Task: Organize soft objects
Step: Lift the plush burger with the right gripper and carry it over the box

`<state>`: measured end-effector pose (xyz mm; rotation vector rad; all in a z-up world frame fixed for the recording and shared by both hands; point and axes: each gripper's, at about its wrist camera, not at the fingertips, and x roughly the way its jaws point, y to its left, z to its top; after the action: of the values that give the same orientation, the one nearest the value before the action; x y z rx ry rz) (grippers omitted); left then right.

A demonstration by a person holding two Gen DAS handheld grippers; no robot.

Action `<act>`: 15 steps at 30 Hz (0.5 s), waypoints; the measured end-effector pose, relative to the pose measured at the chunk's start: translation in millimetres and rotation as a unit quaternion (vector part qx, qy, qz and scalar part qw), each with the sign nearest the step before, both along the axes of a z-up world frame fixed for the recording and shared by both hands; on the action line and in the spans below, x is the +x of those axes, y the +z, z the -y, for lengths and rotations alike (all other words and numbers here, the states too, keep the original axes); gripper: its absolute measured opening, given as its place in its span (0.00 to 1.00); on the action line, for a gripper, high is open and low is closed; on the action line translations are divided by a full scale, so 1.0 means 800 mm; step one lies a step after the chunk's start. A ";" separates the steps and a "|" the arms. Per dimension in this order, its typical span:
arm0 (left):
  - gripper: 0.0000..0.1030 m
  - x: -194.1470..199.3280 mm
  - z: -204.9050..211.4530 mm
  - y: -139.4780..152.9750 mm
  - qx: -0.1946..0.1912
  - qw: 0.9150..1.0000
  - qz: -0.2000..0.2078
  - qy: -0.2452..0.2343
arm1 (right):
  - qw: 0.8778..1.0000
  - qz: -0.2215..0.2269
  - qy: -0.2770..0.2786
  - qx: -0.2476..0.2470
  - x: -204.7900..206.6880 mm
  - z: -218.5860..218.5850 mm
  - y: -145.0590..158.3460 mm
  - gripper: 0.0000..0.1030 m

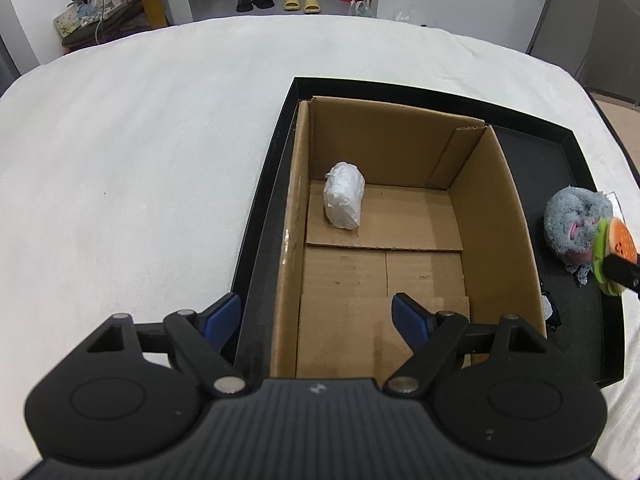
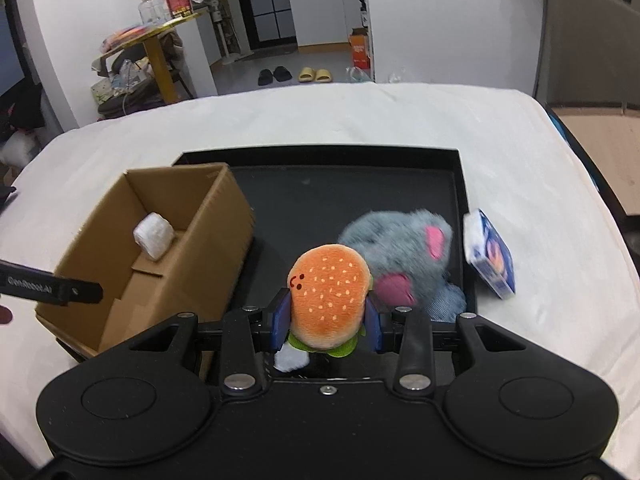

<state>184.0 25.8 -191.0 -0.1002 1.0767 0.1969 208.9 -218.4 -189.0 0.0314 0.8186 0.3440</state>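
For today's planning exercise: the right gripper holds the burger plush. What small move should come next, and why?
Probably carry the burger plush leftward over the cardboard box. The right gripper is already clamped on it above the black tray, and the box holds only a white bundle.

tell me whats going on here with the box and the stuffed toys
A person with a handheld gripper in each hand is sorting soft things into an open brown cardboard box standing in a shallow black tray. The right gripper has its jaws closed on an orange plush hamburger toy, held above the tray. A fluffy grey plush animal with pink patches lies in the tray. The left gripper is open, holding nothing, over the box, where a white plastic-wrapped bundle already sits.
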 end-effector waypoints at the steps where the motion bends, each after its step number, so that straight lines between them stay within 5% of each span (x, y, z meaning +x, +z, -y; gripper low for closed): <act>1: 0.79 -0.001 -0.002 0.000 -0.002 1.000 0.002 -0.001 | 1.000 0.003 0.002 0.001 0.000 -0.003 0.003 0.37; 15: 0.75 -0.006 -0.026 -0.006 -0.025 1.000 0.016 -0.008 | 0.998 0.054 0.024 0.000 0.010 -0.065 0.043 0.37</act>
<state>178.8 46.9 -196.1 -0.1389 1.0513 0.1544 216.9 -166.2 -154.3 -0.0065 0.7137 0.3885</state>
